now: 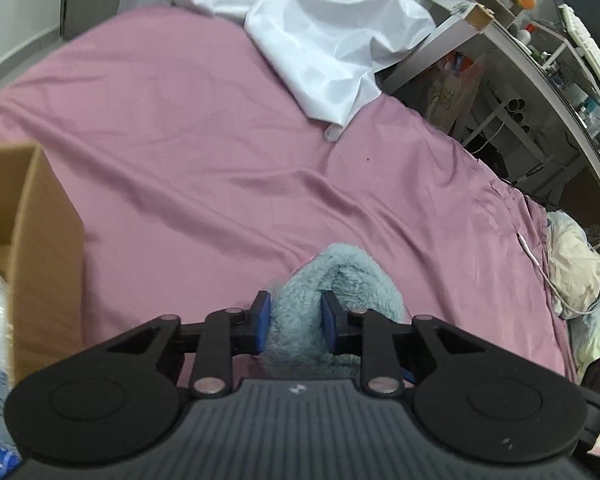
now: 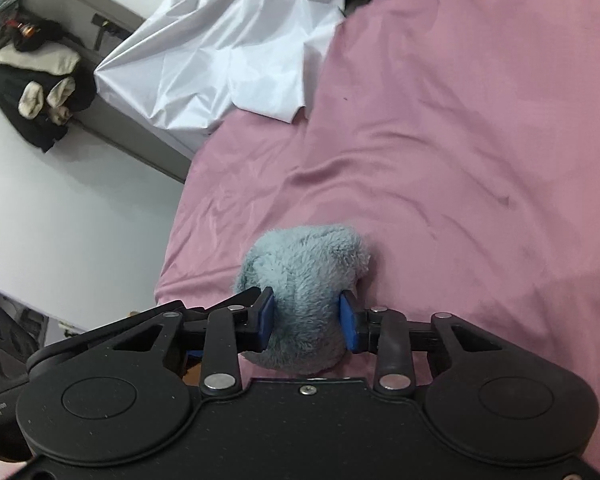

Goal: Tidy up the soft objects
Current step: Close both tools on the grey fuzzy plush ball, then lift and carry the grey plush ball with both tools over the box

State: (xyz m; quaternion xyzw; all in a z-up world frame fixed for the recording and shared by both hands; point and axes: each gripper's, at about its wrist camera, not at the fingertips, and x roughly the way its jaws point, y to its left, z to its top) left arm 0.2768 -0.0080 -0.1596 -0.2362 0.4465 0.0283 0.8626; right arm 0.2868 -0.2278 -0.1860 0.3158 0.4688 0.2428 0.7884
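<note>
A fluffy pale blue plush piece (image 1: 340, 276) lies on the pink bed sheet (image 1: 180, 140). My left gripper (image 1: 296, 320) is shut on it, and the fur bulges out between the blue pads (image 1: 262, 320). In the right wrist view, my right gripper (image 2: 308, 322) is likewise shut on a pale blue plush lump (image 2: 304, 260) near the edge of the pink sheet (image 2: 460, 120). I cannot tell whether both grippers hold the same item. Neither gripper shows in the other's view.
An open cardboard box (image 1: 40, 240) with soft things inside stands at the left of the bed. A crumpled white sheet (image 1: 320, 40) lies at the far end. Cluttered shelves (image 1: 540, 80) and bedding (image 1: 576, 276) flank the right side. Dark clothes (image 2: 40, 80) lie on the floor.
</note>
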